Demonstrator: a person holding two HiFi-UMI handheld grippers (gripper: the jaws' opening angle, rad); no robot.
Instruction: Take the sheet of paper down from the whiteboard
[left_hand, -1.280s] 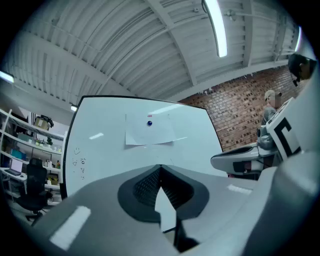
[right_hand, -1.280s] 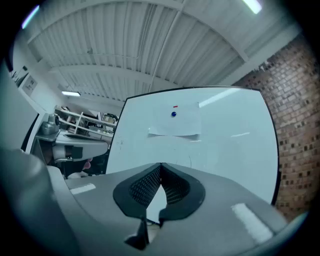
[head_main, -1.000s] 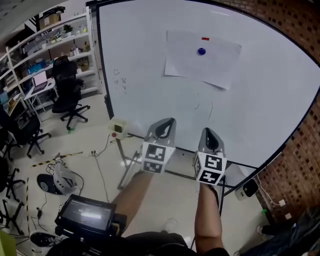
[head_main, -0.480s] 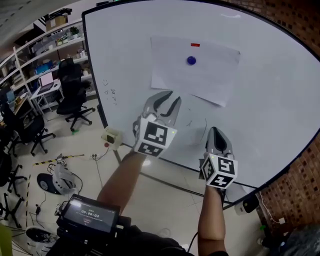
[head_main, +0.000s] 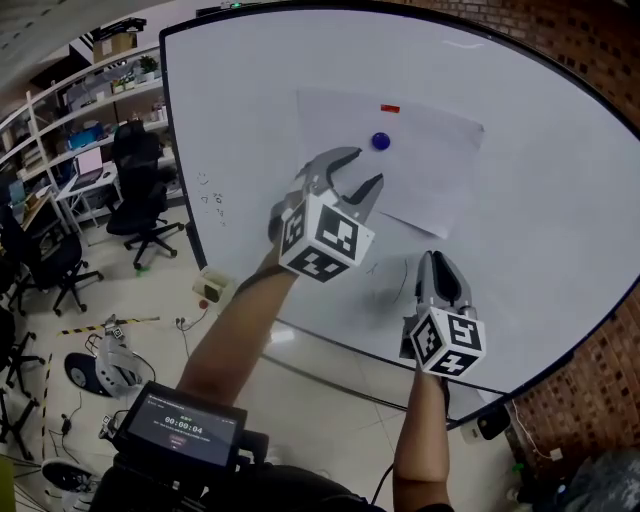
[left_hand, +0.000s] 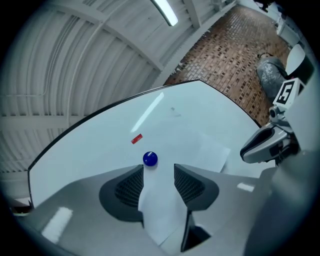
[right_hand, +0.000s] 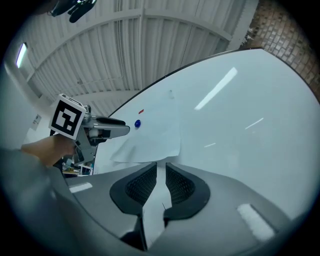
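A white sheet of paper (head_main: 425, 160) hangs on the big whiteboard (head_main: 550, 200), pinned by a round blue magnet (head_main: 380, 141), with a small red strip (head_main: 390, 108) above it. My left gripper (head_main: 362, 170) is raised at the sheet's left part, just below the magnet. Its jaws are opening wide with nothing between them. In the left gripper view the magnet (left_hand: 150, 159) sits just past the fingertips of the left gripper (left_hand: 157, 172). My right gripper (head_main: 437, 262) points at bare board below the sheet; its jaws are opening with a narrow gap and nothing between them (right_hand: 161, 172).
A brick wall (head_main: 600, 380) borders the board on the right. Office chairs (head_main: 140, 195) and shelves (head_main: 90, 110) stand at the left. Cables and gear lie on the floor (head_main: 100, 365). A small screen (head_main: 185, 425) hangs at the person's chest.
My left gripper has risen to the sheet, rolled, and opened its jaws from shut. The right gripper has moved up closer to the board and its jaws have parted slightly.
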